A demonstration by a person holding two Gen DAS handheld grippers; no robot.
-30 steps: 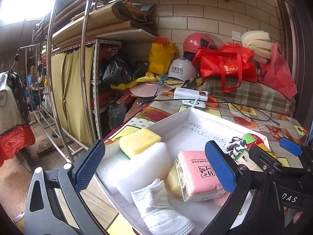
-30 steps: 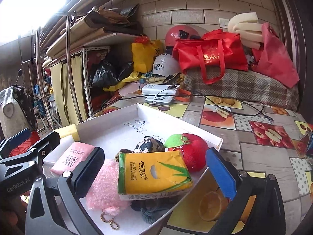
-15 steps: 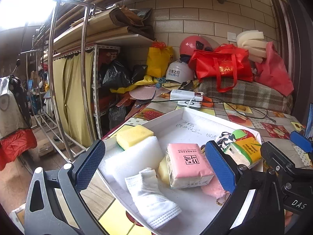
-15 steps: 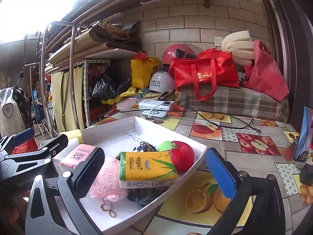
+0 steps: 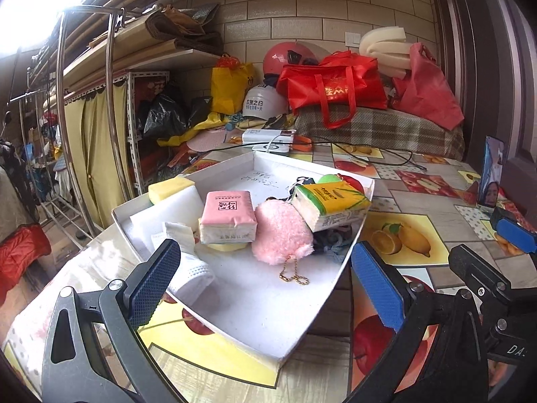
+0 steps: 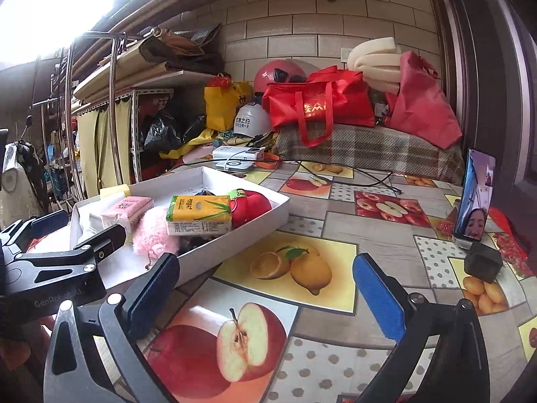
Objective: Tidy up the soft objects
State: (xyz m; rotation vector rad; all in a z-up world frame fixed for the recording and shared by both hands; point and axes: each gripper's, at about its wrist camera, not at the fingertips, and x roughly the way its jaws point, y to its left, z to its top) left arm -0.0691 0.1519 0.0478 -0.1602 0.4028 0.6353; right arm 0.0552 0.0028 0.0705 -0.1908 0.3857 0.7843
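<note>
A white tray (image 5: 268,332) on the fruit-print table holds a pink tissue pack (image 5: 228,216), a pink fluffy pom-pom (image 5: 282,233) with a gold chain, a yellow-green tissue pack (image 5: 330,201), a yellow sponge (image 5: 169,188), white foam (image 5: 167,210), a white sock (image 5: 191,273) and a red plush apple (image 6: 250,205). My left gripper (image 5: 265,288) is open and empty over the tray's near end. My right gripper (image 6: 265,295) is open and empty over the bare table, right of the tray (image 6: 235,245).
A phone (image 6: 475,198) stands upright at the table's right edge, with a small black cube (image 6: 483,262) before it. A cable, power bank (image 6: 240,152), helmets and red bags (image 6: 319,104) crowd the back. A metal rack and shelves stand to the left.
Both grippers have pulled back and up from the tray. The right one has swung right, off the tray and over the table. Both stayed open and empty.
</note>
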